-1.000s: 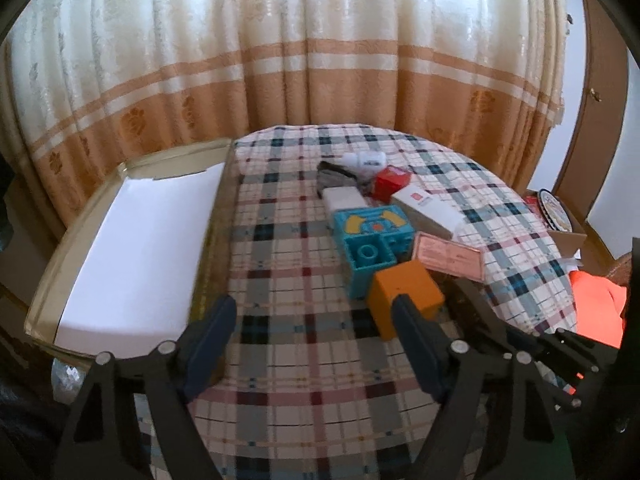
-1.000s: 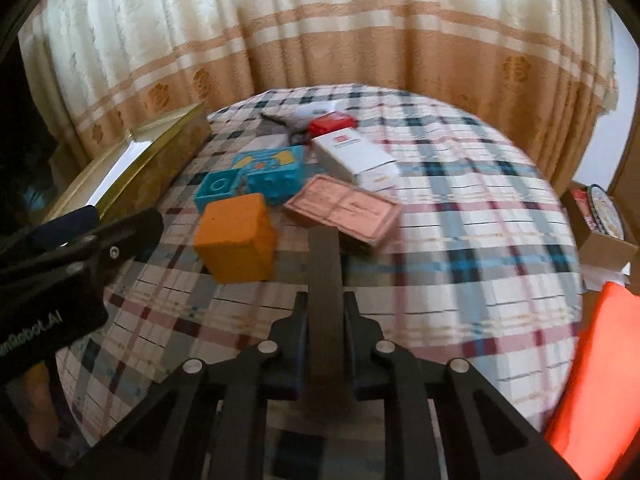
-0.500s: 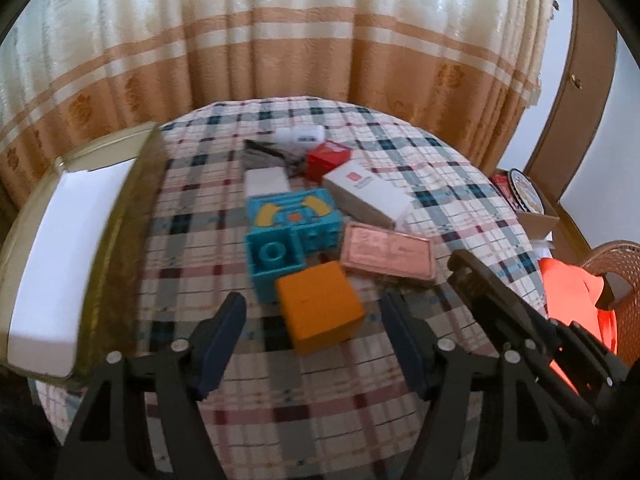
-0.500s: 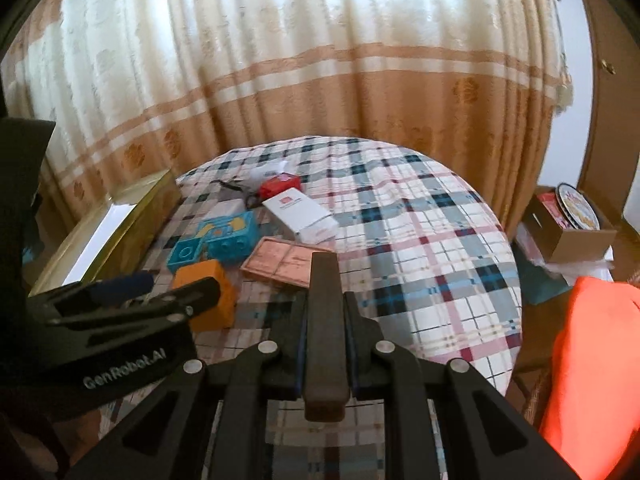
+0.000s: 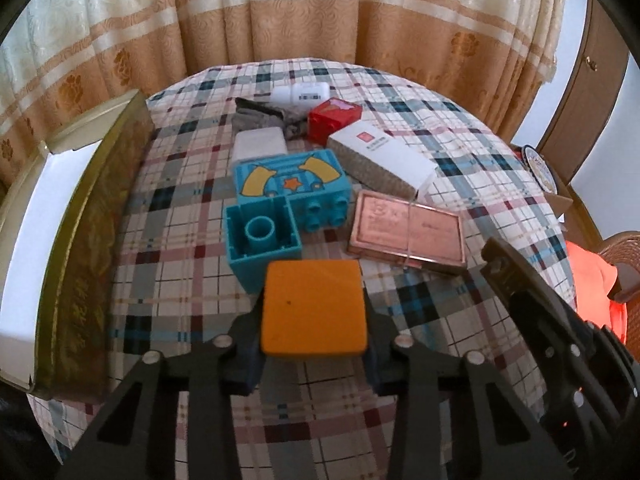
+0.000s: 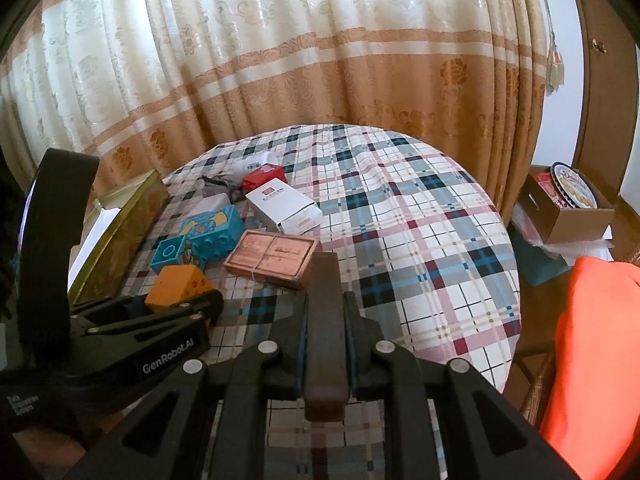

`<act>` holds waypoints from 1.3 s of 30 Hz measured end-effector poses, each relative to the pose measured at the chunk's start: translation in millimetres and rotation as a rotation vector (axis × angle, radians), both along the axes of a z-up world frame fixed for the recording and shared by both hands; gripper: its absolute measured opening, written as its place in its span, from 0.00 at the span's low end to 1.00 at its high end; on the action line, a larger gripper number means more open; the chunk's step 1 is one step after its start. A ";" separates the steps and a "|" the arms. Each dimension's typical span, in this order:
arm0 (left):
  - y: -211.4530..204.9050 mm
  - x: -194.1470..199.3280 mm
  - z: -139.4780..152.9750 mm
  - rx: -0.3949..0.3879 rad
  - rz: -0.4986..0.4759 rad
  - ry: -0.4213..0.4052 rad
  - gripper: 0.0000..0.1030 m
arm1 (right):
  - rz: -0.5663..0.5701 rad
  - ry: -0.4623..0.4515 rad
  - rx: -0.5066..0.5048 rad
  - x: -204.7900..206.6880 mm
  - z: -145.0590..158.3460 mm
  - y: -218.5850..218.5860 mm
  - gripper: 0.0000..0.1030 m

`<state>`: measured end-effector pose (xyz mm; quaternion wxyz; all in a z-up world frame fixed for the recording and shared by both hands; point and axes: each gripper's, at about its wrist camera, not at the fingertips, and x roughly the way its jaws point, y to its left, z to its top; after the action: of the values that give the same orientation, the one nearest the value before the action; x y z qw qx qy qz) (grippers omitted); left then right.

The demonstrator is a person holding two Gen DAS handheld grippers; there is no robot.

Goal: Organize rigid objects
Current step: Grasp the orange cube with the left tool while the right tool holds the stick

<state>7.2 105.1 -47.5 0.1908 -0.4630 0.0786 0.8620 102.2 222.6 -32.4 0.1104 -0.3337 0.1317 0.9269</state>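
Note:
An orange block [image 5: 314,308] sits on the plaid tablecloth [image 5: 460,184] at the near end of a cluster of objects. My left gripper [image 5: 314,340] straddles it, jaws closing, pads against both its sides. Behind it lie a teal open block [image 5: 262,240], a teal printed block [image 5: 292,184], a copper-pink flat box [image 5: 408,232], a white carton [image 5: 384,156] and a red block [image 5: 334,118]. My right gripper [image 6: 324,344] is shut on a thin dark brown slab [image 6: 325,300], held above the table's near edge, right of the orange block [image 6: 176,282].
A long gold box [image 5: 92,216] with a white inside lies along the table's left side. Past the table on the right are a cardboard box [image 6: 568,208] and an orange-red cloth [image 6: 592,340]. Curtains hang close behind the table.
My left gripper has moved forward and down over the orange block, and its jaws have narrowed onto it. The right gripper has drawn back a little, still holding the brown slab.

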 end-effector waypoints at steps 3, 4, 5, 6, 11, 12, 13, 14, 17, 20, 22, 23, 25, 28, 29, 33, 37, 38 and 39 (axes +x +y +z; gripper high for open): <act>-3.2 -0.4 0.1 0.010 -0.008 -0.004 0.37 | 0.002 0.002 0.006 0.9 0.4 -2.1 0.17; -4.2 -0.4 0.3 0.015 -0.010 -0.006 0.37 | 0.002 0.005 0.008 1.5 1.0 -2.7 0.17; -5.2 -0.1 0.8 0.020 -0.014 -0.009 0.37 | 0.001 0.006 0.009 2.0 1.6 -3.4 0.17; -6.8 1.3 2.0 0.027 -0.016 -0.011 0.37 | -0.001 0.007 0.010 2.1 2.4 -3.5 0.17; -13.6 10.8 15.0 0.046 -0.045 0.032 0.37 | -0.019 0.016 0.004 2.9 6.6 -0.7 0.17; -15.8 14.9 19.4 0.054 -0.060 0.049 0.37 | -0.023 0.019 0.003 3.2 7.7 -0.2 0.17; -17.2 17.4 22.4 0.063 -0.075 0.059 0.37 | -0.025 0.022 0.005 3.4 8.5 0.2 0.17; -18.6 20.3 25.5 0.072 -0.090 0.070 0.37 | -0.026 0.025 0.007 3.1 9.7 0.2 0.17; -27.0 27.3 33.4 0.097 -0.111 0.106 0.37 | -0.019 0.040 0.006 1.8 15.4 -2.8 0.17; -35.9 30.9 44.1 0.119 -0.106 0.174 0.32 | -0.003 0.063 0.025 0.3 22.7 -9.5 0.17; -39.0 31.4 49.9 0.135 -0.112 0.199 0.32 | 0.010 0.076 0.034 -1.4 27.0 -14.5 0.17; -40.4 31.7 52.3 0.143 -0.116 0.209 0.32 | 0.013 0.079 0.036 -2.1 28.1 -16.0 0.17; -44.5 29.3 52.4 0.138 -0.111 0.214 0.32 | 0.018 0.078 0.043 -3.2 29.6 -18.6 0.17; -56.3 24.3 48.3 0.158 -0.100 0.180 0.32 | 0.016 0.071 0.048 -3.0 28.8 -18.5 0.17; -60.1 25.0 46.5 0.159 -0.095 0.173 0.32 | 0.012 0.071 0.050 -2.5 28.5 -17.9 0.17; -69.7 22.5 37.0 0.143 -0.071 0.133 0.32 | -0.001 0.062 0.036 -3.5 23.5 -12.3 0.17; -59.0 23.3 37.1 0.148 -0.083 0.123 0.45 | 0.001 0.054 0.021 -4.9 19.0 -9.8 0.17; -53.7 24.2 38.2 0.144 -0.093 0.134 0.52 | 0.001 0.054 0.020 -4.6 18.7 -9.3 0.17; -49.2 24.4 38.9 0.141 -0.105 0.141 0.55 | 0.000 0.054 0.017 -4.6 18.5 -8.3 0.17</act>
<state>31.6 55.9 -8.5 0.2616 -0.3819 0.0553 0.8847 97.6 214.3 -13.9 0.1094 -0.3075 0.1266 0.9367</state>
